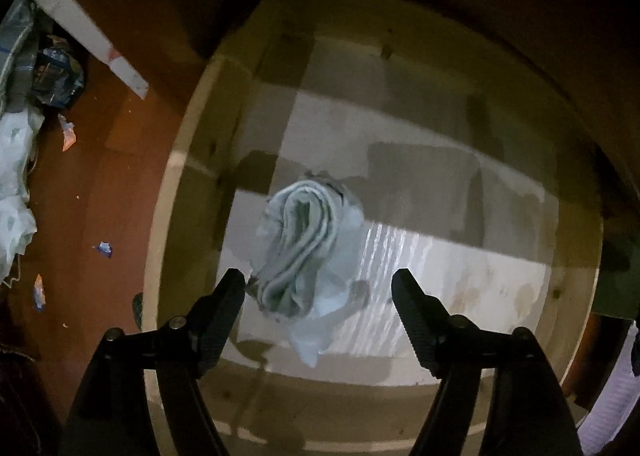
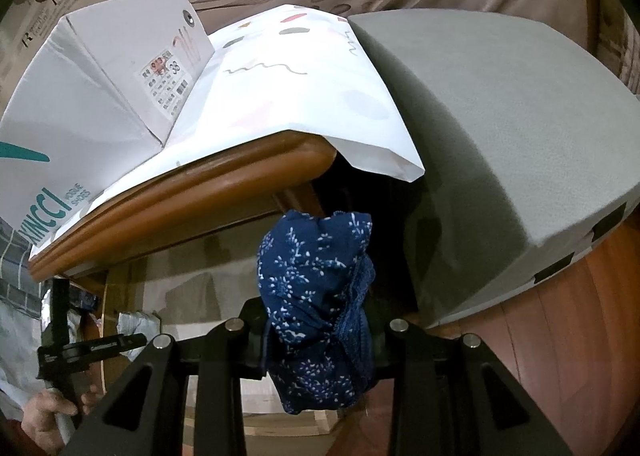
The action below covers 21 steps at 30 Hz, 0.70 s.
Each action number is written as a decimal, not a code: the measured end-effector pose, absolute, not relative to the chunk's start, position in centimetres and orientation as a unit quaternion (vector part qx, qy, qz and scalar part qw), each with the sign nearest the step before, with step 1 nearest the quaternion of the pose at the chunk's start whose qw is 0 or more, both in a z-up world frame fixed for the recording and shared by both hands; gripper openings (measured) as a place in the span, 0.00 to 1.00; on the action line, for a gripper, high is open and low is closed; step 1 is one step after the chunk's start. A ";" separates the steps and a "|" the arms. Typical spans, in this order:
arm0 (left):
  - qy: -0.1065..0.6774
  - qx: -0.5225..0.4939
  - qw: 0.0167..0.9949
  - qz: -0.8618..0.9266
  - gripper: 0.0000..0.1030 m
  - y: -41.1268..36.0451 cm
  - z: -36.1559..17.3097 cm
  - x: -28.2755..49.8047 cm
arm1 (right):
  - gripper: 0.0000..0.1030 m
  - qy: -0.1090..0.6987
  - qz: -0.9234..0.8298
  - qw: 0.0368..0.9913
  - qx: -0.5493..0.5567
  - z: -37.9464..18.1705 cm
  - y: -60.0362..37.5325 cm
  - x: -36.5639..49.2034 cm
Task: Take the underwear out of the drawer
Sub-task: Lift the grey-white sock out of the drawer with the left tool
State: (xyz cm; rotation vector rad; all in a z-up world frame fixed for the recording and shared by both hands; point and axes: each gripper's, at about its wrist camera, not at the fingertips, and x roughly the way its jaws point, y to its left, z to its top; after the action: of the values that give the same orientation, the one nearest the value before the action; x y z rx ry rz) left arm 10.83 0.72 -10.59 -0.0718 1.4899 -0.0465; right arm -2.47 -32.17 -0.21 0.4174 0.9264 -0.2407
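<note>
The left claw (image 1: 318, 290) points down into the pale wooden drawer (image 1: 192, 183), jaws spread wide over a rolled light-grey underwear bundle (image 1: 298, 252) on its floor; the right claw (image 2: 316, 326), raised level, pinches navy white-flecked underwear (image 2: 320, 304) near the white-papered brown surface (image 2: 192, 185)

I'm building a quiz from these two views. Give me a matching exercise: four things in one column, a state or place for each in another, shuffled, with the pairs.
1. left gripper
2. right gripper
3. pale underwear
4. shoe box

a. on the covered tabletop
b. shut on blue underwear
c. open above the drawer
d. lying in the drawer

Pairs: 1-c, 2-b, 3-d, 4-a
</note>
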 end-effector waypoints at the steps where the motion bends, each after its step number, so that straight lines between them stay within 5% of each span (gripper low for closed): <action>1: 0.680 -0.033 0.732 -0.024 0.69 0.6 -10.7 10.9 | 0.32 0.443 -0.115 0.867 0.199 -0.2 -32.2 -2.4; 10: 0.702 0.019 0.711 -0.025 0.68 0.1 -12.3 12.6 | 0.32 0.441 -0.127 0.865 0.200 -0.3 -32.4 -2.4; 16: 0.733 -0.009 0.680 -0.018 0.40 0.9 -13.9 12.9 | 0.32 0.443 -0.126 0.865 0.200 -0.3 -32.6 -2.3; 21: 0.728 0.010 0.686 -0.015 0.31 0.4 -13.3 12.6 | 0.32 0.444 -0.125 0.864 0.204 -0.4 -32.7 -2.3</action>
State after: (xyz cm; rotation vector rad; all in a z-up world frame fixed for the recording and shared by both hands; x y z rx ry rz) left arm 12.64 0.43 -13.26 0.0227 1.6301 -0.0346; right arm -2.26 -32.71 -0.41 0.4274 0.9307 -0.2623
